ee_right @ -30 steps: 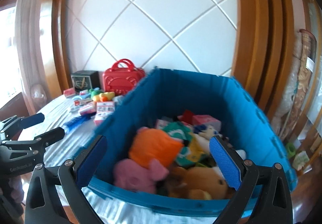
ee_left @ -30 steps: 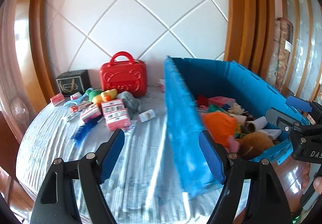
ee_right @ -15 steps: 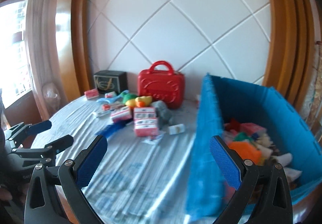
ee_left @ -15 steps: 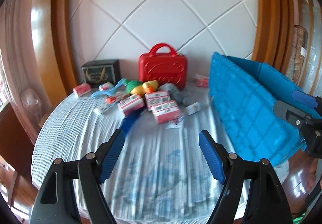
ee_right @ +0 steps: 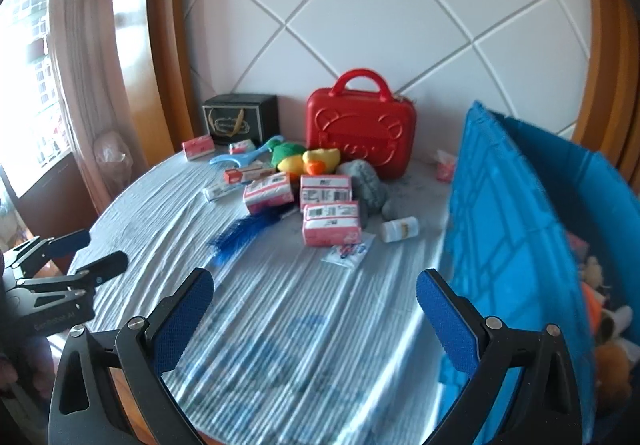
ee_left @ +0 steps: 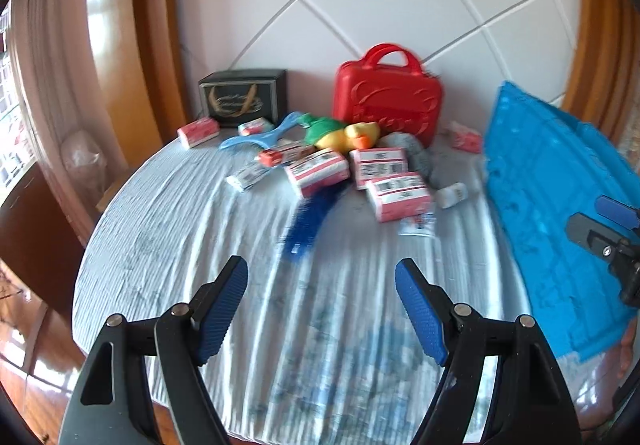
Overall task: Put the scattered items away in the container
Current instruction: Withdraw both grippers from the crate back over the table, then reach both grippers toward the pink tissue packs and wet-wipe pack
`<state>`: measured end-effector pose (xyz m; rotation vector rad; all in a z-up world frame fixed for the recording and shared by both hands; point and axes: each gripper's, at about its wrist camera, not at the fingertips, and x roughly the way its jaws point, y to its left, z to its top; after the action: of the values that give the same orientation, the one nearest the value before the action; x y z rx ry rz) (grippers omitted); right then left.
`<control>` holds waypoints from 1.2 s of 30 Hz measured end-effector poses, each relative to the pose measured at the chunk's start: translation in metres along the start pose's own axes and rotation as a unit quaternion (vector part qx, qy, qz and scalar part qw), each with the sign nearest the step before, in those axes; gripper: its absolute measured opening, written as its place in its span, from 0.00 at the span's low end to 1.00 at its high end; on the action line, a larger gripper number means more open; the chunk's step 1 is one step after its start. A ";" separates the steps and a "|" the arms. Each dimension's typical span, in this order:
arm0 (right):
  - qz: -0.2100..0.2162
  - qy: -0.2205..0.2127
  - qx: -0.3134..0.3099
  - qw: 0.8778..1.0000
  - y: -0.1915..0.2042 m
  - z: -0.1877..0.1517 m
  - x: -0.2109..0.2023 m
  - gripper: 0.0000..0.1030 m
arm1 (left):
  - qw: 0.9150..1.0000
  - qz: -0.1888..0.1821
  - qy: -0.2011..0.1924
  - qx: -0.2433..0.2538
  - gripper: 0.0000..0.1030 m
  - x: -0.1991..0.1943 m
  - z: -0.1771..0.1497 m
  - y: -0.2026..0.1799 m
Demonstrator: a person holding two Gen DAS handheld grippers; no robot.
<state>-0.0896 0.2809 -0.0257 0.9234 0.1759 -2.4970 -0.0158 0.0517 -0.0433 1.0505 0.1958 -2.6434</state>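
The left gripper point(ee_left: 321, 309) is held pitched downward, its jaws spread wide with nothing between them. The right gripper point(ee_right: 314, 319) is held likewise, jaws wide and empty. Part of a hand point(ee_right: 24, 381) is glimpsed gripping the left tool.

Left gripper point(ee_left: 320, 309): black plastic frame, silver pivot screws, ribbed blue pads point(ee_left: 222, 311). Right gripper point(ee_right: 314, 319): identical build, with textured blue pads point(ee_right: 182, 321) and silver screws.

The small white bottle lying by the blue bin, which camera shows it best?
The right wrist view: the white bottle lies whole and fairly sharp, its yellow label visible. The left wrist view shows it smaller and blurred.
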 end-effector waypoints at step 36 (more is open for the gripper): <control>-0.085 0.167 0.113 0.976 -0.097 0.012 0.239 1.00 | 0.988 -0.066 0.119 0.077 0.74 0.280 0.086 -0.055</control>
<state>-0.3010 0.2713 -0.1744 1.4808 0.0797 -2.5331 -0.2832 0.0232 -0.1729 1.4534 0.1138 -2.6779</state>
